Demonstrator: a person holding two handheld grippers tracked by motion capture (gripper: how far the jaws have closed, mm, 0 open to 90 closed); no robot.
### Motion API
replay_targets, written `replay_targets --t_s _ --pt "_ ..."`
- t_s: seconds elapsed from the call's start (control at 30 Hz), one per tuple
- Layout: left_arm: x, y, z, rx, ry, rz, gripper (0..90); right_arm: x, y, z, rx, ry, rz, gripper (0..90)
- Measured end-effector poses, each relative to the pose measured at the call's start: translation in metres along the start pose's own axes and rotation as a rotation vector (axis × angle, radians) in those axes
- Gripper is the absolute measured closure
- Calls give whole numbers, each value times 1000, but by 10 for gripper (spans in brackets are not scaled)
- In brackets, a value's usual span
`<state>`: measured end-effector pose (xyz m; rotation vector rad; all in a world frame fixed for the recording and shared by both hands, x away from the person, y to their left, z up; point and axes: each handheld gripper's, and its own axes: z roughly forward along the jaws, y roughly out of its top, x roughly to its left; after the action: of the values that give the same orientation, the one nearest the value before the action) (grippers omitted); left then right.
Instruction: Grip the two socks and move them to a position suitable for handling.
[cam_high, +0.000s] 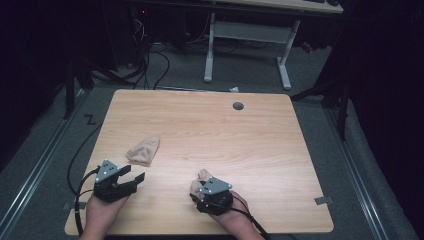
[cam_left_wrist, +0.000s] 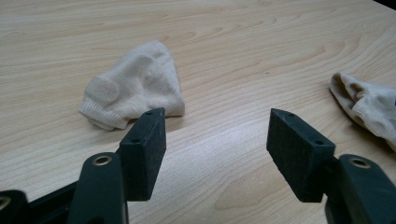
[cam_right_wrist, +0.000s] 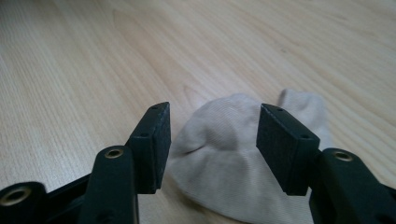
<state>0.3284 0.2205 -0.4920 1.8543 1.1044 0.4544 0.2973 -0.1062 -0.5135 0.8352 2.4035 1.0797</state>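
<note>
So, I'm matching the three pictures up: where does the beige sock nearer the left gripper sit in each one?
High view: the left sock lies left of centre, just beyond the left gripper.
Left gripper view: upper left, beyond the left pad.
Right gripper view: that sock is not in it.
Shared landmark: the second sock, at the right gripper's jaws in the high view.

On the table (cam_high: 250, 150) two socks lie well apart. The left sock (cam_high: 143, 150) rests toward 9 o'clock of the table's middle, the right sock (cam_high: 203, 175) toward 6 o'clock near the front edge. The left tool (cam_high: 135, 178) sits at 7 o'clock of the left sock, just short of it. The right tool (cam_high: 196, 192) stands at 6 o'clock of the right sock, with the sock lying between and beyond its jaws. A cable hole (cam_high: 238, 106) lies at 12 o'clock, near the far edge.
</note>
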Motion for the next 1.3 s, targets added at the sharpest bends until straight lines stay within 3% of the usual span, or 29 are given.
replay_targets --t_s 0.17,0.43,0.57,0.63,0.73,0.83,1.17,1.3 --pt "-1 1 0 -1 -4 1 381 4 -2 7 48 4 -32 439" --pt "-6 3 6 7 -21 18 380 4 -8 10 87 -8 -29 460" --pt "-9 6 13 14 -34 38 379 2 -11 8 90 -21 -23 562" --pt "-12 6 16 21 -40 47 378 0 -13 3 82 -35 -16 741" --pt "-15 5 17 30 -45 66 379 -1 -11 -2 64 -42 -11 817" --pt "-16 3 15 36 -51 81 378 -1 -8 -9 32 -42 1 822" --pt "-14 3 10 26 -50 68 380 -6 3 -26 -52 -32 40 815" --pt "-26 5 14 37 -70 89 394 -12 3 -32 -73 -36 73 815"
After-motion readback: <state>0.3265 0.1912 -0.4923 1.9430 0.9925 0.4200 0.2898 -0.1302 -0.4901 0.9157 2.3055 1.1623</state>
